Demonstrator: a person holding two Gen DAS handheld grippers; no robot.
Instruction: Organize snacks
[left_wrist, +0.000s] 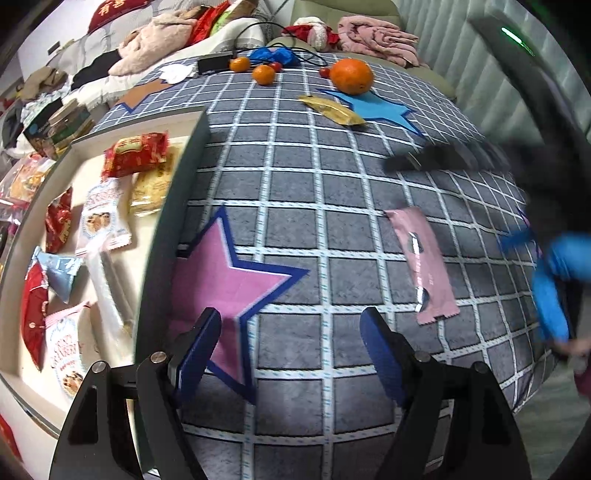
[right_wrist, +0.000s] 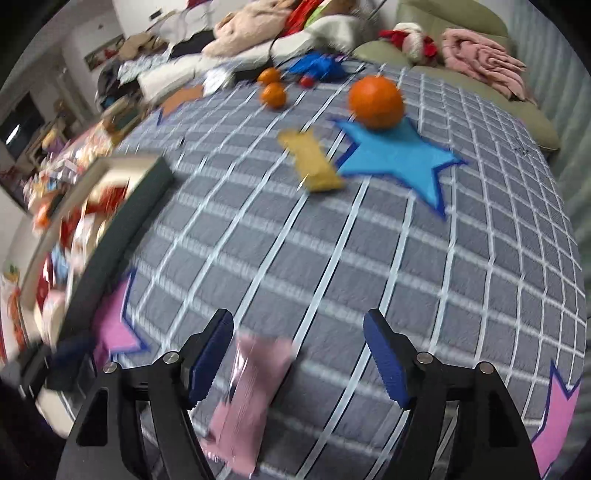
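On the checked grey cloth (left_wrist: 314, 221), at about three o'clock from my left hand-held gripper (left_wrist: 291, 354), lies the pink snack packet (left_wrist: 424, 266), flat and loose. My right hand-held gripper (right_wrist: 299, 358) hovers with that pink packet (right_wrist: 251, 398) low between its fingers, nearer the left one; the jaws stand wide, the pads clear of the wrapper, so it holds nothing. My left gripper is open too and empty, poised over the pink star patch (left_wrist: 229, 280).

My worry is the right view's heavy blur: if I close now, the packet sits off-centre and may be nipped by one corner, then slide or flap free on the way to the tray. The slick wrapper could also skid on the cloth rather than lift.

At nine o'clock from my left gripper the shallow tray (left_wrist: 173, 206) holds red packets (left_wrist: 136, 153), a yellow one, white biscuit packets (left_wrist: 103, 214) and a pale blue one, loosely scattered.

At twelve o'clock a gold packet (left_wrist: 332, 110) waits just beside the large orange (left_wrist: 351, 76), which rests at the edge of a blue star patch (left_wrist: 384, 109); two small mandarins (left_wrist: 264, 74) lie beyond.
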